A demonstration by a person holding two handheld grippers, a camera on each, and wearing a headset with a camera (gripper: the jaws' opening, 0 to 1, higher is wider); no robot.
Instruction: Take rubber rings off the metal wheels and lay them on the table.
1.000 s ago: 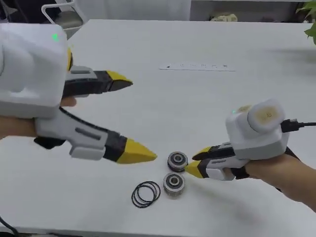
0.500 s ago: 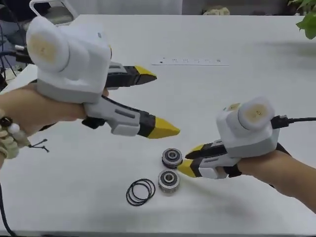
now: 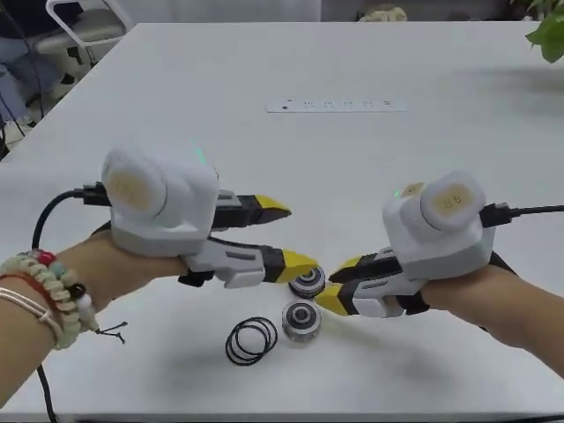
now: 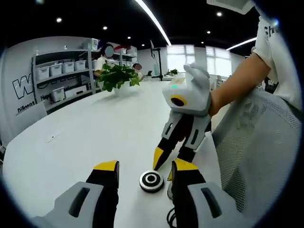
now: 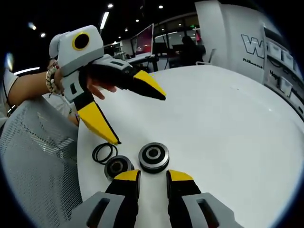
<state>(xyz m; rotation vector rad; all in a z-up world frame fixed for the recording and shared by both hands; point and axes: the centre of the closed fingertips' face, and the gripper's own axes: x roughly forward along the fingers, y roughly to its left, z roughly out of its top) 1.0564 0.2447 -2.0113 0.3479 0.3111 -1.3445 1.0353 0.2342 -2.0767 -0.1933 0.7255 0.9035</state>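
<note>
Both hands were low over the white table (image 3: 423, 79), tips pointing at each other. The left gripper (image 3: 300, 236) gaped wide over the farther metal wheel (image 3: 307, 282). The right gripper (image 3: 328, 287), narrowly parted and empty, sat just beside it. The nearer wheel (image 3: 300, 319) lay by loose rubber rings (image 3: 251, 340). The table's printed strip (image 3: 337, 106) was unreadable — a big "W" (image 4: 21, 86) marked the wall.

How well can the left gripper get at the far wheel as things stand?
Probably yes: the left gripper is open, the far wheel just ahead between its fingers; the right gripper close opposite may crowd it.
</note>
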